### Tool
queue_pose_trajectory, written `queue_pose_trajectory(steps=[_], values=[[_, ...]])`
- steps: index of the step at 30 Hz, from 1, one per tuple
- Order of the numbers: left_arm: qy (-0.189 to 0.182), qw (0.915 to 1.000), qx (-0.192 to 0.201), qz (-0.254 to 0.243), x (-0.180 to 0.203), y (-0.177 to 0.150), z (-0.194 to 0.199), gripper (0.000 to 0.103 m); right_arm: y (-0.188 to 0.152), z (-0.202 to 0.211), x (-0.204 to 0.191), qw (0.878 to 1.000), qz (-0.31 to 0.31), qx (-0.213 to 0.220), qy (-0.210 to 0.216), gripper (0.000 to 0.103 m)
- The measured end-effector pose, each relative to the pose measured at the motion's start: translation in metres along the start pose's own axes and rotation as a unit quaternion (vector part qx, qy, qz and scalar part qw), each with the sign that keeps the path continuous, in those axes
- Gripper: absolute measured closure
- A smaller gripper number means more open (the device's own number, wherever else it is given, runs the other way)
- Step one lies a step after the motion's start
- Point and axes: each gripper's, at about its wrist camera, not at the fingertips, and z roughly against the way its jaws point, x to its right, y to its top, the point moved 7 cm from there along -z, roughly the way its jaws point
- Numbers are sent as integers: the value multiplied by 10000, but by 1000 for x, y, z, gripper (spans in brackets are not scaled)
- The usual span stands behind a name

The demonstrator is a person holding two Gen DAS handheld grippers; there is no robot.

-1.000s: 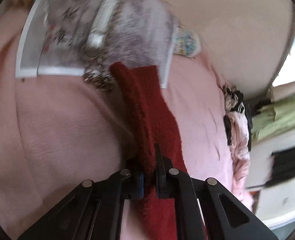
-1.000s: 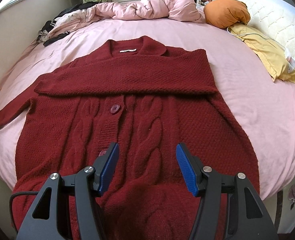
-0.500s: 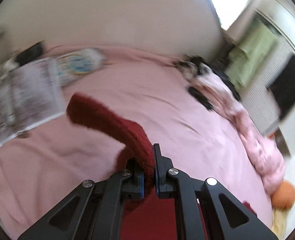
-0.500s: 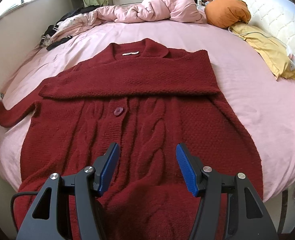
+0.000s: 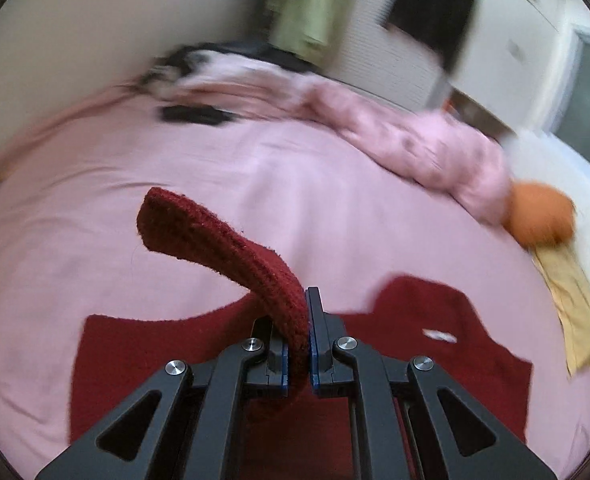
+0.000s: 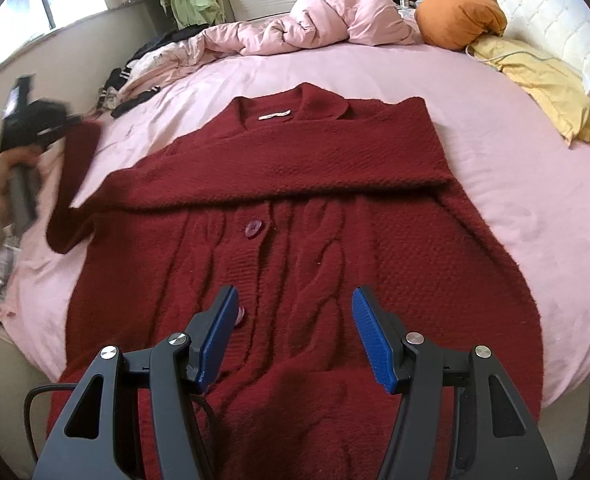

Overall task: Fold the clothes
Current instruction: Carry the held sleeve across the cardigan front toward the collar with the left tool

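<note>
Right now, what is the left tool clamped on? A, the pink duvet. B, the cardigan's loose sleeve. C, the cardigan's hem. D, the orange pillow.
B: the left tool is shut on the dark red sleeve, lifted off the pink sheet beside the cardigan, while the right tool hangs open above the cardigan's front.

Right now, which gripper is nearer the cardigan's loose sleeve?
Left. The left gripper is shut on the sleeve, lifting it. The right gripper hovers open above the cardigan's buttoned front.
</note>
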Motion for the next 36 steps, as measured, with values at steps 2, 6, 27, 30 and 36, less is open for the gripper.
queue_pose_trajectory(steps=[2, 6, 27, 30, 36], values=[[-241, 9994, -170, -173, 40, -10, -12, 94, 0, 1, 2, 9999, -60, 7, 121, 43], [-649, 9928, -634, -782, 132, -35, -35, 94, 0, 2, 8, 9989, -244, 31, 389, 43], [-2394, 9365, -1850, -1776, 331, -133, -47, 94, 6, 9, 47, 9814, -1400, 235, 1290, 43], [-2676, 9222, -2130, -1806, 331, -151, -44, 94, 5, 9, 47, 9811, -1410, 223, 1306, 43], [-2299, 9102, -3067, -1569, 303, -185, -67, 49, 4, 9, 46, 9821, -1377, 204, 1269, 43]])
